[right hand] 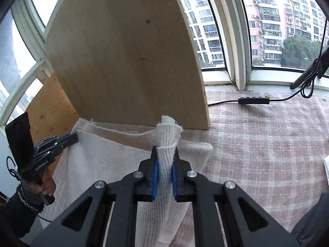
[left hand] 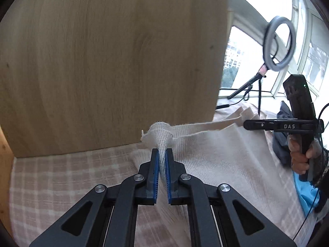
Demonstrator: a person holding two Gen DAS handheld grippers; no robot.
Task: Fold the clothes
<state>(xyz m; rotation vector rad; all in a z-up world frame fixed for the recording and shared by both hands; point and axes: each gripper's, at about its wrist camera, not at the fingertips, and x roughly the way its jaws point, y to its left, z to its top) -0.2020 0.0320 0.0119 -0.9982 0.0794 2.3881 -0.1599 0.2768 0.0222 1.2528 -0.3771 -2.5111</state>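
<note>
A cream ribbed knit garment [left hand: 216, 156] is stretched between both grippers above a pink checked cloth surface [left hand: 61, 177]. My left gripper [left hand: 162, 154] is shut on one bunched corner of it, which pokes out past the blue pads. The right gripper [left hand: 245, 124] appears at the right of the left wrist view, a hand on its handle, clamping the other corner. In the right wrist view my right gripper [right hand: 165, 154] is shut on a folded corner of the garment [right hand: 115, 156], and the left gripper [right hand: 72, 139] pinches the far edge at the left.
A pale wooden board [left hand: 113, 61] stands upright just behind the garment. Beyond lie a window sill, a ring light [left hand: 280, 43] on a stand, and a black cable with an inline controller [right hand: 254, 100] on the checked surface [right hand: 267, 140]. Dark and blue clothes [left hand: 304, 197] lie at right.
</note>
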